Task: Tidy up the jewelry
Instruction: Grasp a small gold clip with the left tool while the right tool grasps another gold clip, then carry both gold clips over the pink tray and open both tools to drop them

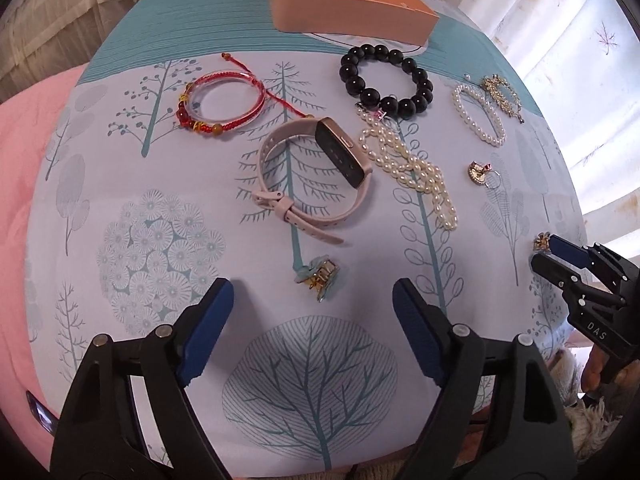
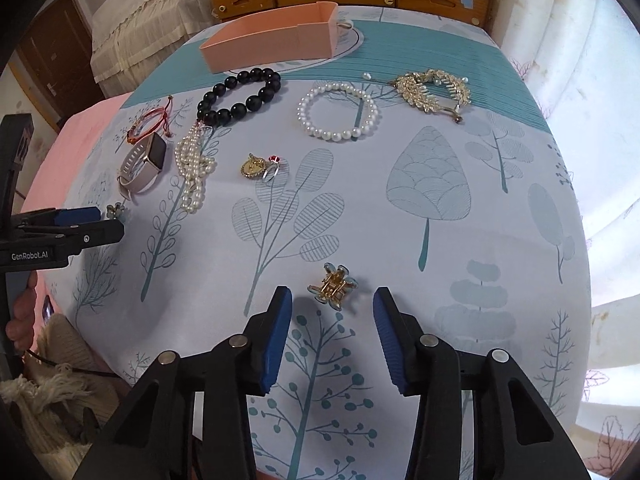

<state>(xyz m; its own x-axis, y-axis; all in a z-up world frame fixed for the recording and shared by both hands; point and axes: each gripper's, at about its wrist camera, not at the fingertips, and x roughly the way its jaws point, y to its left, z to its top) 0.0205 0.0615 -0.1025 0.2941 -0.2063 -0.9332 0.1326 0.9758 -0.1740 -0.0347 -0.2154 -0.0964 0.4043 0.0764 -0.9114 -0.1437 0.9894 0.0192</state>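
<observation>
Both my grippers, right gripper (image 2: 332,308) and left gripper (image 1: 312,300), hang released with a small hair claw clip (image 2: 333,286) just ahead; looks light, rigid, slippery, so I'd pinch its sides, empty pink box (image 2: 276,40) far back.

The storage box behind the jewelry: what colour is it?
Peach-pink storage box, clearest in the right wrist view.
</observation>
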